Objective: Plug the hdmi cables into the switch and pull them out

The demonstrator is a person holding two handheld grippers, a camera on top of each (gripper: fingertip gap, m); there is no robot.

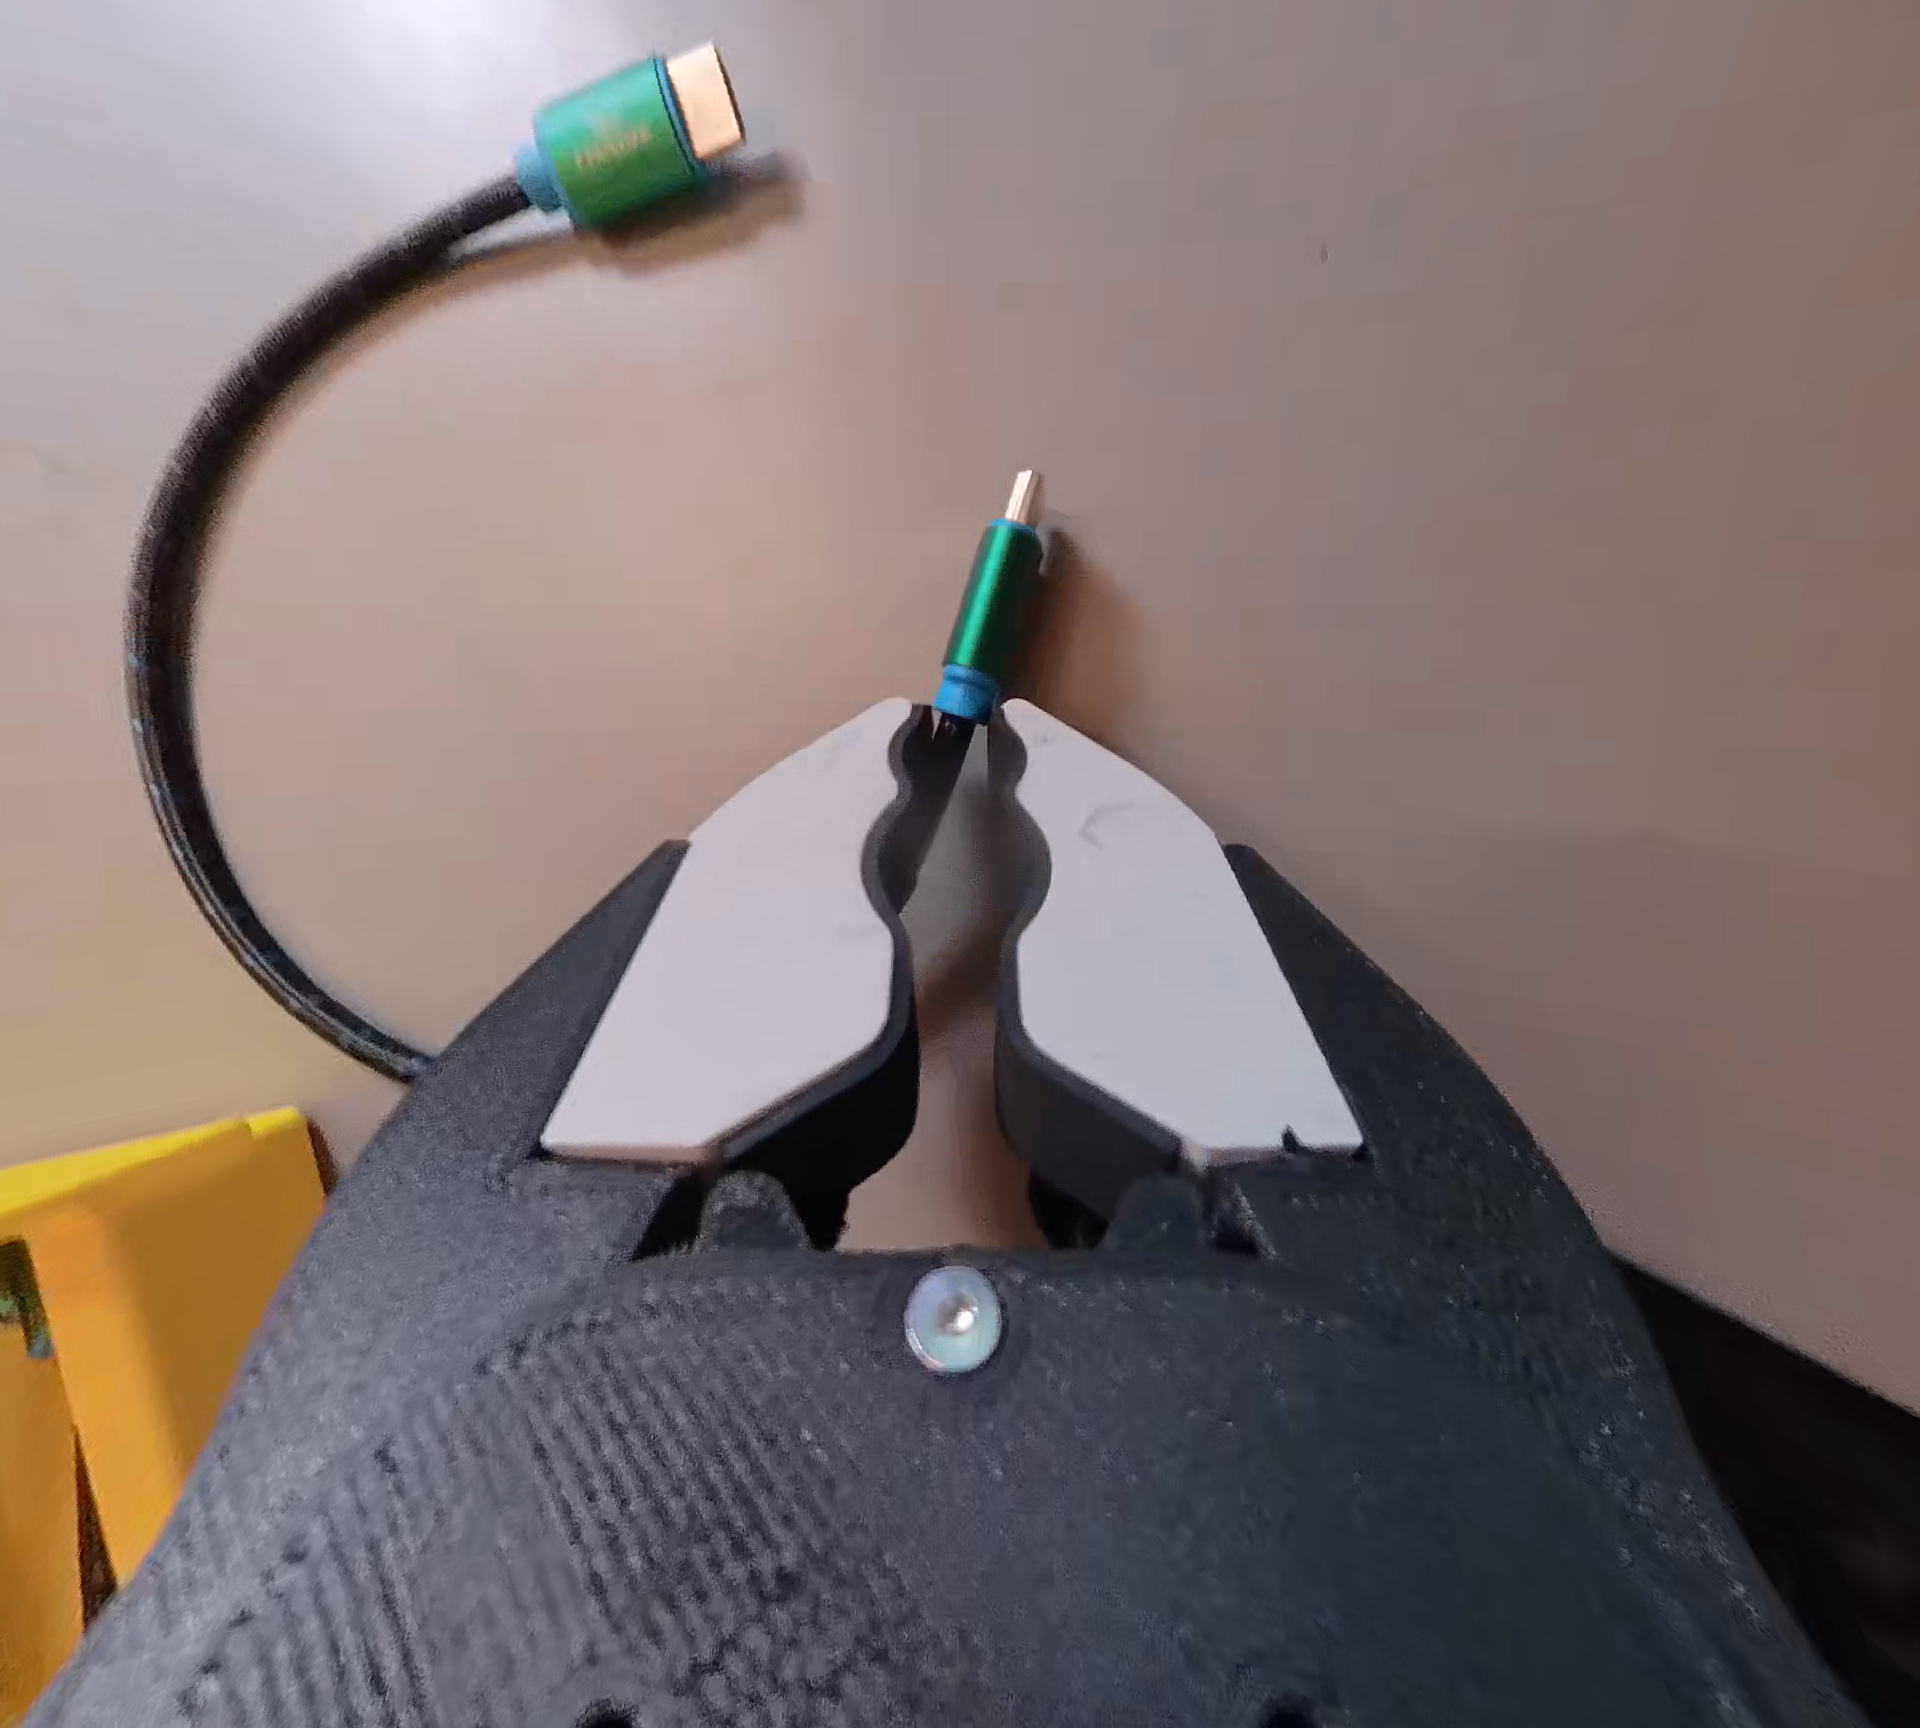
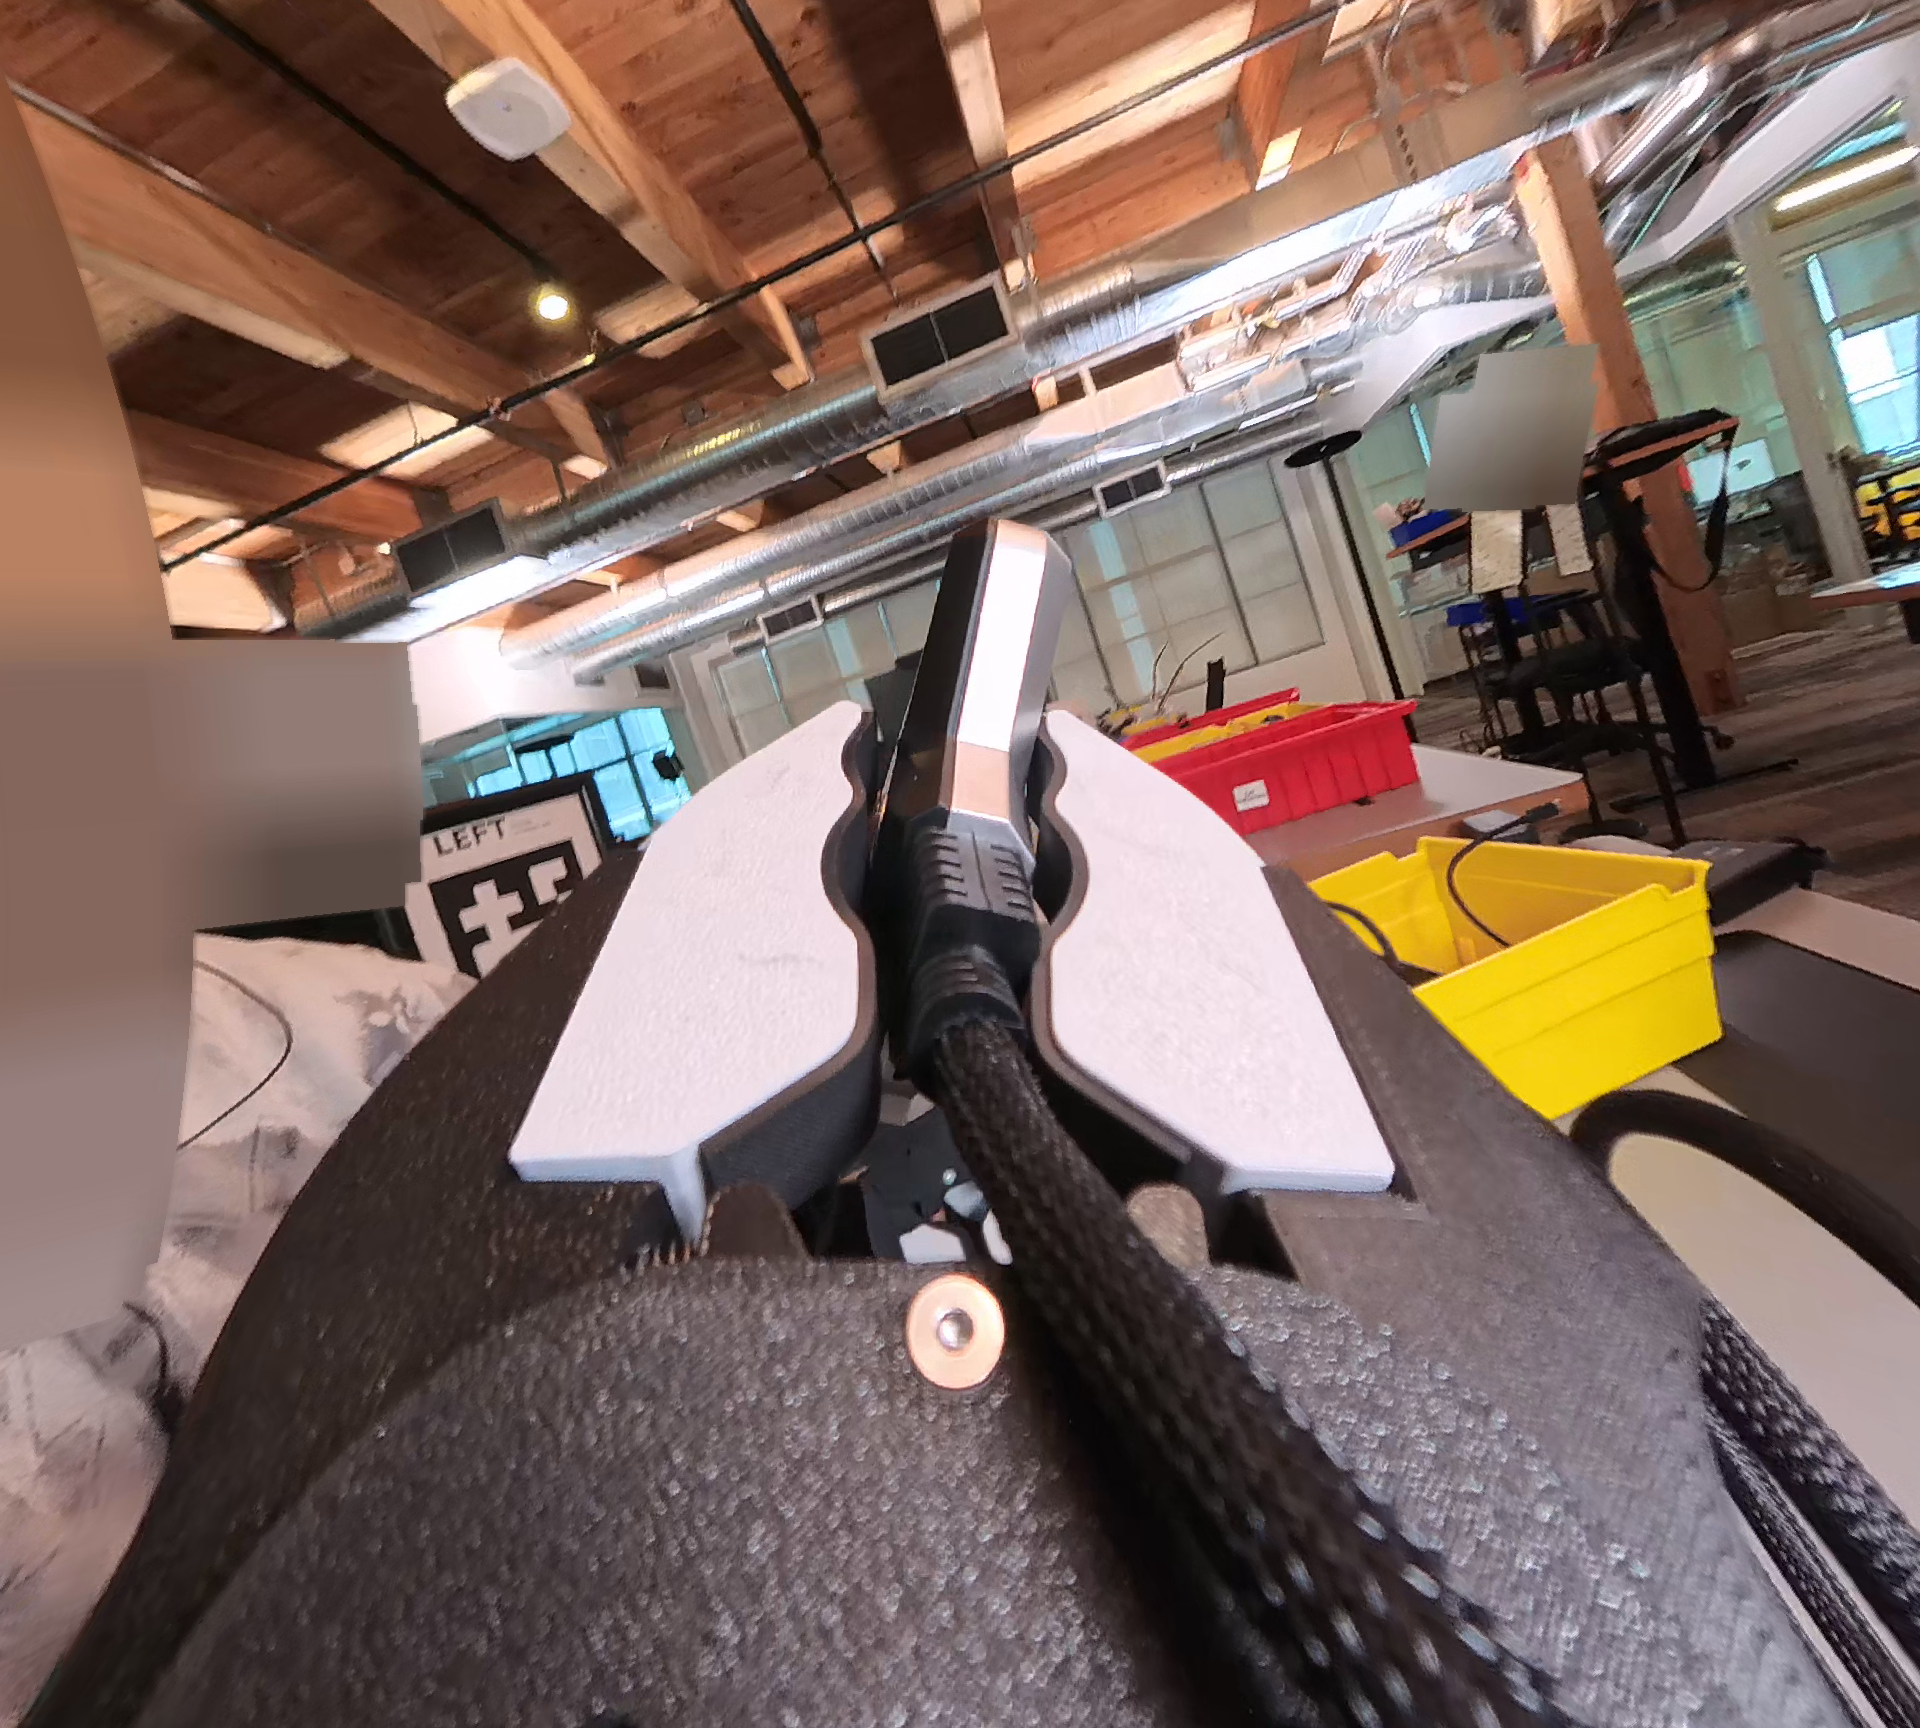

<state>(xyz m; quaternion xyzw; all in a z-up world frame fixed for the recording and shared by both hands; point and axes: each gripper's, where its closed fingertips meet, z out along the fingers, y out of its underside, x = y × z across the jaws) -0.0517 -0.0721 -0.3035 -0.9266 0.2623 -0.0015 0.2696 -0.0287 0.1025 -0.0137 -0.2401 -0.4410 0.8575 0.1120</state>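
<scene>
In the left wrist view my left gripper (image 1: pixel 954 712) is shut on the cable just behind a green HDMI plug (image 1: pixel 992 603), held edge-on with its gold tip pointing away, above the beige table (image 1: pixel 1351 276). A second green HDMI plug (image 1: pixel 634 140) lies flat on the table to the upper left, its black braided cable (image 1: pixel 177 639) curving back toward me. In the right wrist view my right gripper (image 2: pixel 951 728) is shut on the black and silver switch (image 2: pixel 992 670), tilted up toward the ceiling. The switch's thick black braided cable (image 2: pixel 1091 1263) runs back over the gripper body.
A yellow bin (image 1: pixel 135 1263) sits at the lower left of the left wrist view. In the right wrist view a yellow bin (image 2: pixel 1558 972) and red bins (image 2: pixel 1288 764) stand on tables to the right. A person's patterned sleeve (image 2: pixel 291 1107) and a marker board (image 2: pixel 509 878) lie to the left.
</scene>
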